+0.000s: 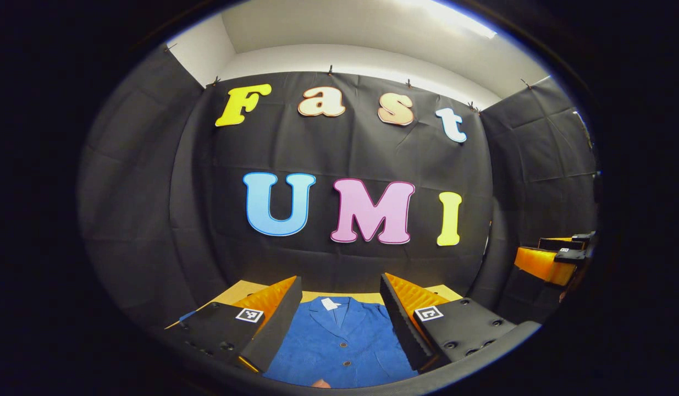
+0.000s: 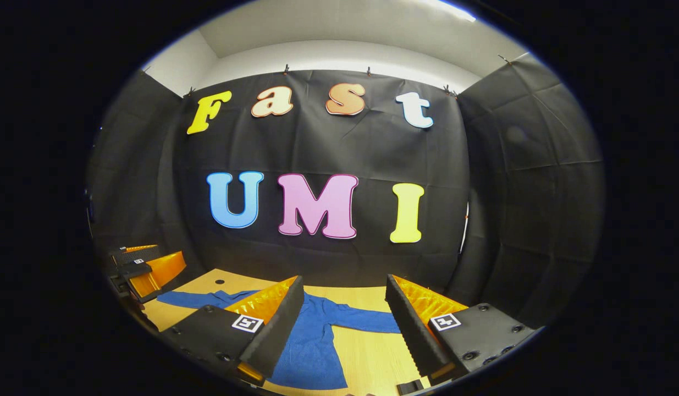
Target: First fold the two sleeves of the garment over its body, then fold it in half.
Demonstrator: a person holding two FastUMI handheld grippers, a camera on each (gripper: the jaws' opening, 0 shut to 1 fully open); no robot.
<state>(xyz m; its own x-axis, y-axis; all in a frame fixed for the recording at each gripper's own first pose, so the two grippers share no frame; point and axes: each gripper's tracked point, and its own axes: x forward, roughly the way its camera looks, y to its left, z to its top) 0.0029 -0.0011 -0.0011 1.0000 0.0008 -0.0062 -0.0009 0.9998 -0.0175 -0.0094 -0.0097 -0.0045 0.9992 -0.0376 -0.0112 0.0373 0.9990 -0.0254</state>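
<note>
— Jaws on both grippers stand wide apart, nothing between the fingers. Left gripper [image 1: 339, 313] hangs above the blue jacket [image 1: 342, 341], over its chest; collar, white neck tag [image 1: 330, 303] and a row of front buttons show betw. its fingers.

— And the right gripper [image 2: 344, 316]?

— Released too, off toward the jacket's right-sleeve side. In the right gripper view the jacket [image 2: 312, 346] lies flat on the wooden table [image 2: 372, 357], one sleeve [image 2: 361, 320] stretched straight out from the body, bare wood just beside it.

— Other sleeve?

— Spread out the opposite way from the body [image 2: 202, 298], also flat, not folded.

— Do the grippers see each other?

— Yes. Left gripper view catches the other gripper at its right edge [image 1: 559, 258], well apart from the jacket; right gripper view has the other one at its left edge [image 2: 144, 269], near the far sleeve's end.

— Touching the cloth?

— Can't tell for either; both look raised.
</note>
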